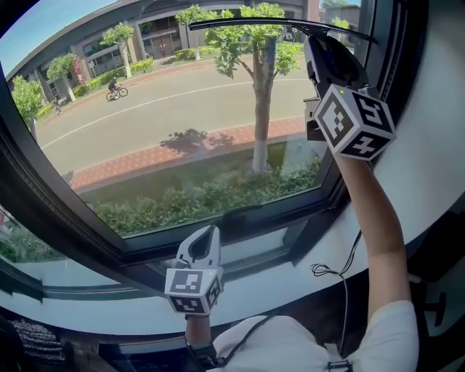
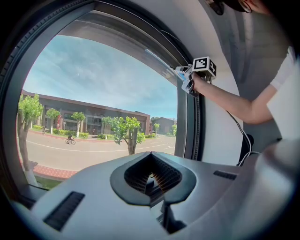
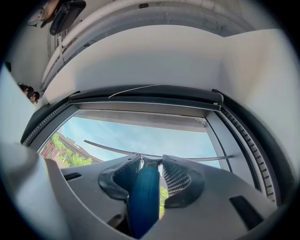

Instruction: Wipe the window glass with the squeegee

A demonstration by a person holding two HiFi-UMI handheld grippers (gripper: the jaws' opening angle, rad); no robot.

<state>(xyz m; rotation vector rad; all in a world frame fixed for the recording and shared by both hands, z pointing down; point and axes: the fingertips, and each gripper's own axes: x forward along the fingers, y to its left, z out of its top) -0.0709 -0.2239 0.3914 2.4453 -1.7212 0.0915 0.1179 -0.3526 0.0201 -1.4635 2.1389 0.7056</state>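
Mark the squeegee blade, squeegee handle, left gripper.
squeegee blade (image 1: 254, 19), head view, middle of the dark strip
squeegee handle (image 3: 143, 199), right gripper view, blue grip between jaws
left gripper (image 1: 211, 231), head view, between its fingertips

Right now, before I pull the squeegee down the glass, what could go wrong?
The long thin black squeegee blade ends close to the dark window frame on the right and may catch. The right gripper clamps only the round blue handle, so the blade could twist under pressure.

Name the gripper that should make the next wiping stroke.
Right. The right gripper is shut on the squeegee, its blade at the top of the window glass; the left gripper is shut, empty, far below.
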